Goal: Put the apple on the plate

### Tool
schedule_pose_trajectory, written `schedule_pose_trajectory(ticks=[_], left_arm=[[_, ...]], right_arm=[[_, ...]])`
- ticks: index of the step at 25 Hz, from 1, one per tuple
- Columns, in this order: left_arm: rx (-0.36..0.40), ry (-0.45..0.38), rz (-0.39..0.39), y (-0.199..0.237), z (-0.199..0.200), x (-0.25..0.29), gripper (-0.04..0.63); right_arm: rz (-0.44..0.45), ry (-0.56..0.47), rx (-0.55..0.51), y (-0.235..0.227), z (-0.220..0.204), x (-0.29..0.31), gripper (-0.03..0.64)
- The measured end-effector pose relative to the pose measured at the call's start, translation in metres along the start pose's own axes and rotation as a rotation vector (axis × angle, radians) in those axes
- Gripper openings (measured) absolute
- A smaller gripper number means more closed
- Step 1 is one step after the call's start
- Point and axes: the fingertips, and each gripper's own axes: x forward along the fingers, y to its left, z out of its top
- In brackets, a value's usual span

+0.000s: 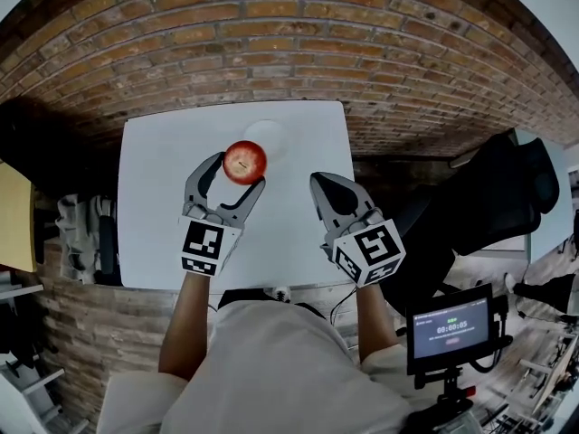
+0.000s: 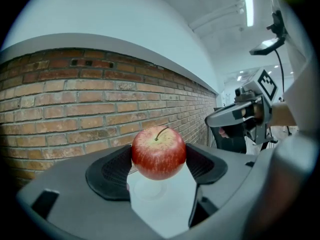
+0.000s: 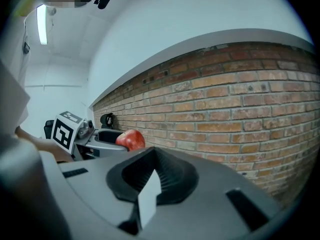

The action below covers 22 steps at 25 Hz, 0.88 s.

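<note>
- The white tabletop (image 1: pixel 154 197) stands against a brick wall.
- The left gripper (image 1: pixel 240 172) is clamped on the apple, one jaw pressing each side.
- The right gripper (image 1: pixel 324 188) hangs over the tabletop beside it, jaws together with nothing between them.
- The white plate (image 1: pixel 276 134) lies near the tabletop's far edge.
- The red apple (image 1: pixel 244 162) is held off the tabletop, stem up, at the plate's near rim.

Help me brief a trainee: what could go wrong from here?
1. The left claw pinches the round apple only at its sides; it could slip out and roll away.
2. The white plate barely stands out from the white table, so the apple might land on its rim.
</note>
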Motion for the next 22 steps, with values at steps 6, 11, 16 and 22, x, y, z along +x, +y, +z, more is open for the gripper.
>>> schedule_pose_trajectory(ticks=[6, 11, 16, 22], left_arm=[[-0.022, 0.032, -0.027, 0.008, -0.017, 0.019, 0.347], [-0.036, 0.06, -0.052, 0.015, -0.033, 0.037, 0.347], [-0.04, 0.08, -0.076, 0.026, -0.047, 0.056, 0.347], [-0.04, 0.109, -0.108, 0.037, -0.067, 0.078, 0.347]], right_arm=[[-0.013, 0.026, 0.023, -0.009, -0.01, 0.022, 0.002], [-0.016, 0.055, 0.042, -0.015, -0.02, 0.042, 0.002], [-0.023, 0.071, 0.078, -0.018, -0.027, 0.06, 0.002], [-0.023, 0.118, 0.107, -0.02, -0.043, 0.078, 0.003]])
